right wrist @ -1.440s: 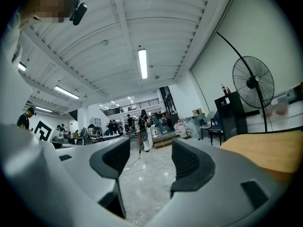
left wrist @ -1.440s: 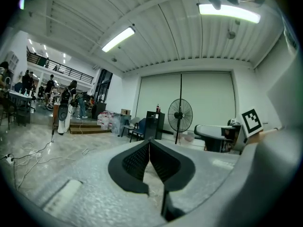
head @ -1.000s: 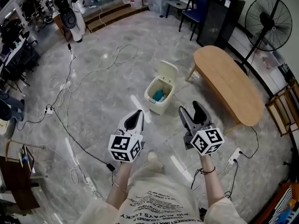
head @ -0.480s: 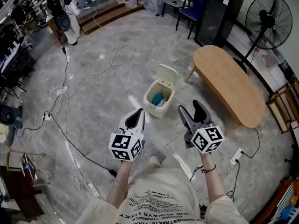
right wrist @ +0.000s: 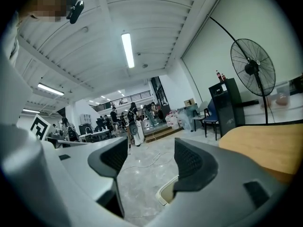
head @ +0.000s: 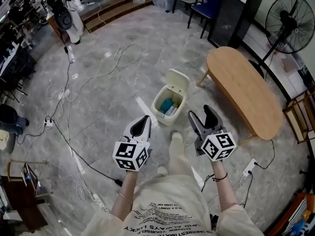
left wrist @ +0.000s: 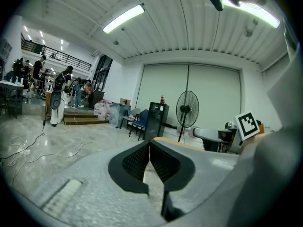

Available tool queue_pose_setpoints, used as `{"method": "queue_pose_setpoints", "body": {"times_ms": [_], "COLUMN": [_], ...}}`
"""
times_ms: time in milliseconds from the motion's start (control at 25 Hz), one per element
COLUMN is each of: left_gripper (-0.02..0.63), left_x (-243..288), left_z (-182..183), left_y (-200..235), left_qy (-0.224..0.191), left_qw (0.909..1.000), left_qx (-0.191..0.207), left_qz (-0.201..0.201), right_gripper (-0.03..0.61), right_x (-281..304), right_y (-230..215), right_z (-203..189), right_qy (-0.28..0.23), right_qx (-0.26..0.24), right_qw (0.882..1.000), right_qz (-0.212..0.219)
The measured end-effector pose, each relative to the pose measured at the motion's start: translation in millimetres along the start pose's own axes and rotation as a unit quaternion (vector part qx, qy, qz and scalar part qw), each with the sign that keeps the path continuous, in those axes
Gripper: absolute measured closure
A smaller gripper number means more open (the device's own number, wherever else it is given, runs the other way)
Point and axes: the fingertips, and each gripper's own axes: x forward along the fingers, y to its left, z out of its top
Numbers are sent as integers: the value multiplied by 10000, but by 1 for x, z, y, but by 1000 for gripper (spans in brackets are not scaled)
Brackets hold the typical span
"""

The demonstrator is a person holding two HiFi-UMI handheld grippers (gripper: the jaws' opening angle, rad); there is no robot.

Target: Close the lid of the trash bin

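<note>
- Two grippers show in the lower middle of the head view, each held in one of the person's hands, with the marker cubes facing the camera.
- Left gripper: in its own view the ribbed pads meet at the tips, so the jaws are closed together with nothing between them.
- Right gripper: in its own view the jaws stand wide apart and grip nothing; grey floor and a bit of pale bin rim show through the gap.
- Trash bin, cream-coloured, stands on the marbled grey floor at the centre of the frame, just above both grippers and apart from them.
- Its lid is hinged at the far side and stands raised, leaving the bin open; a blue-green item and something white lie inside.
- Oval wooden table stands to the right of the bin, near it but not touching.
- A standing fan and a black cabinet are in the upper right.
- Loose cables trail over the floor at the left.
</note>
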Motion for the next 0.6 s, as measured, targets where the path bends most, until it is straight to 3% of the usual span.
{"method": "queue_pose_setpoints", "body": {"times_ms": [600], "left_gripper": [591], "left_x": [147], "left_z": [-11], "left_y": [63], "left_qy": [644], "left_qw": [9971], "left_qx": [-334], "left_qz": [218], "right_gripper": [287], "right_x": [152], "right_y": [-96], "right_z": [-20], "right_qy": [910], "right_qx": [-151], "right_qw": [9955], "right_qz": [210]}}
